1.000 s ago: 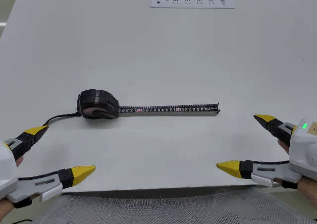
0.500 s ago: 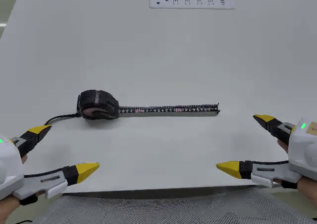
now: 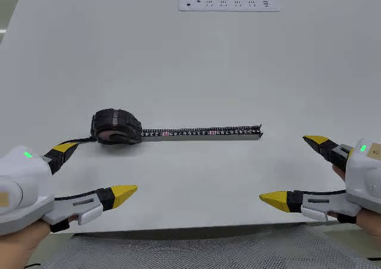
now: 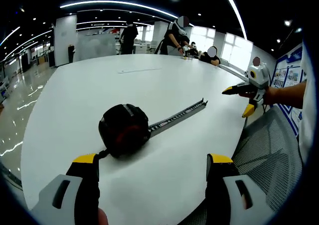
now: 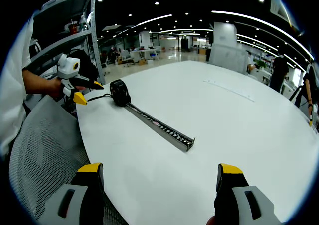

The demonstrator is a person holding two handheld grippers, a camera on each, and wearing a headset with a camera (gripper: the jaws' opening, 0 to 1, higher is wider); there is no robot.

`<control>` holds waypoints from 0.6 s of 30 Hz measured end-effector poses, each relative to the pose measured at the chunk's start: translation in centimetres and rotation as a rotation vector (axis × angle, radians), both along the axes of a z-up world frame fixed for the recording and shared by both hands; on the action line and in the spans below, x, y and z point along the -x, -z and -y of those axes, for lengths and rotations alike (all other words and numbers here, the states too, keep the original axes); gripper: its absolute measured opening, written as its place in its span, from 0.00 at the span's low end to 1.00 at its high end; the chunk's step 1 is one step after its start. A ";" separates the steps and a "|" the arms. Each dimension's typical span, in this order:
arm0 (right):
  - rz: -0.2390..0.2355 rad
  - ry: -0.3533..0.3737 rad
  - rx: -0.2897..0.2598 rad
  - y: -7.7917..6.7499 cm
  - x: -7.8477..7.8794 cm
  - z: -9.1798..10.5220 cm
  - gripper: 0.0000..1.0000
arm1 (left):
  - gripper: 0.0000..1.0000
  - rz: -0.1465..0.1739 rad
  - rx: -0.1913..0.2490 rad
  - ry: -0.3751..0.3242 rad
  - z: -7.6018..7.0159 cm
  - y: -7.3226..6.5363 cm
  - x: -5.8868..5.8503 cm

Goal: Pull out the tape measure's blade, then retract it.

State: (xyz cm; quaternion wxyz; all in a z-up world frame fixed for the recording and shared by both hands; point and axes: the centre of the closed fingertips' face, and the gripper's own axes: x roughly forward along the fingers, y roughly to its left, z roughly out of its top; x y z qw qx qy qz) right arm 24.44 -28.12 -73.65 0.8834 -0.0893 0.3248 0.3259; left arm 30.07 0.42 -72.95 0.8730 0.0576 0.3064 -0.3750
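Since a second ago the left gripper (image 3: 100, 168) has come forward and inward, closer to the tape measure (image 3: 116, 127); the right gripper (image 3: 284, 168) has barely shifted, and the tape has not moved.

From the head view, the tape measure's black case lies on the white desk (image 3: 178, 66), left of centre. Its blade (image 3: 202, 132) is drawn out flat to the right and its end hook rests on the surface. A dark strap (image 3: 74, 141) trails left from the case toward the left gripper's upper jaw. Both grippers hover near the desk's front edge with jaws spread wide, holding nothing. A white power strip (image 3: 228, 4) sits at the far side.

From the left gripper view, the case sits just ahead, between the two yellow-tipped jaws but apart from them. The blade runs away up and to the right, toward the other gripper held off the desk edge. A mesh chair (image 4: 269, 150) shows at lower right.

From the right gripper view, the blade's hook end lies nearest, ahead of the wide jaws. The case is at the far end, near the left gripper.
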 end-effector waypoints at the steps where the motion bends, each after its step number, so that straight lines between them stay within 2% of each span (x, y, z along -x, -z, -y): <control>1: 0.002 0.001 0.001 0.0 0.0 0.0 0.93 | 0.86 0.001 -0.006 -0.006 0.0 0.1 -0.2; 7: 0.004 0.005 0.003 -0.2 -0.2 0.2 0.93 | 0.85 -0.009 -0.019 -0.019 0.8 0.5 -1.0; 15: 0.002 0.012 -0.002 -0.3 -0.2 0.2 0.93 | 0.84 -0.038 0.003 -0.056 1.3 0.8 -2.1; 18: 0.001 0.013 -0.007 -0.3 -0.2 0.1 0.93 | 0.84 -0.035 -0.002 -0.054 1.6 1.0 -2.6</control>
